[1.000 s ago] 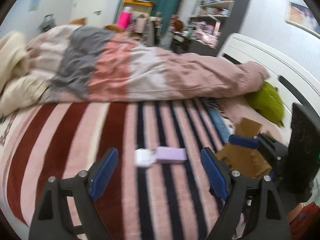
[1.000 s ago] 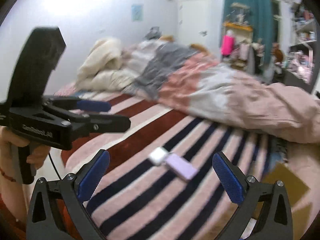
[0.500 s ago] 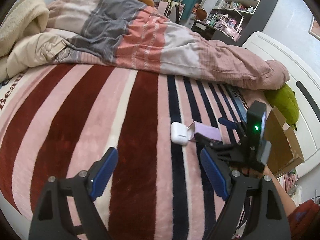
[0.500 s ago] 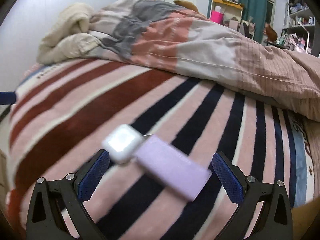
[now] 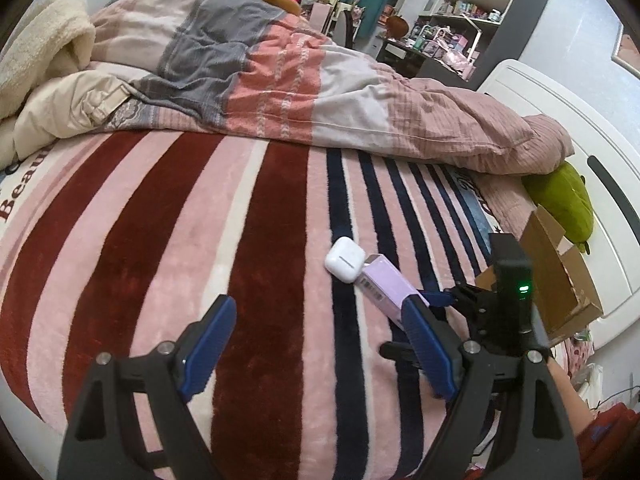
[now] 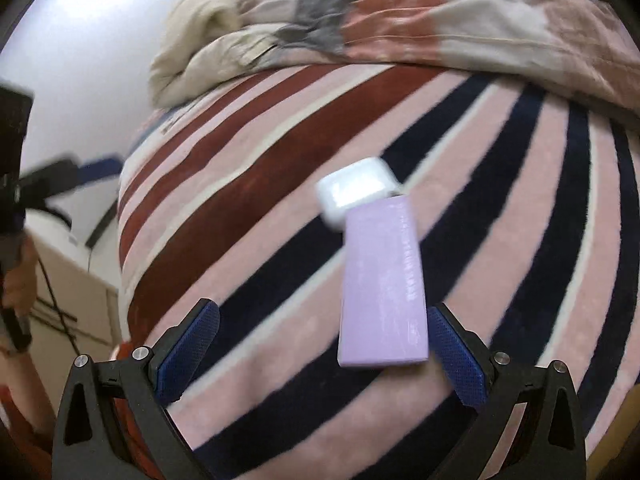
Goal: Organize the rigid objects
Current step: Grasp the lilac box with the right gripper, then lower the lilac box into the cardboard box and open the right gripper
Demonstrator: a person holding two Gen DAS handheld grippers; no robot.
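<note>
A lilac box (image 6: 382, 284) lies on the striped blanket (image 5: 248, 240), one end touching a white earbud case (image 6: 354, 190). My right gripper (image 6: 320, 348) is open, low over the blanket, with the near end of the box just inside its right finger. In the left wrist view the case (image 5: 345, 259) and the box (image 5: 386, 286) lie ahead right of my open, empty left gripper (image 5: 316, 344). The right gripper body (image 5: 504, 308) reaches in from the right, one fingertip beside the box.
An open cardboard box (image 5: 560, 276) sits at the bed's right edge beside a green plush (image 5: 568, 204) and the white headboard (image 5: 560, 120). A bunched duvet (image 5: 300, 92) and cream blankets (image 5: 44, 76) lie across the far side. The bed edge drops off at left (image 6: 116, 240).
My right gripper has moved in close over the lilac box, which now reaches its fingers. My left gripper has drifted slightly; the case and box look nearer.
</note>
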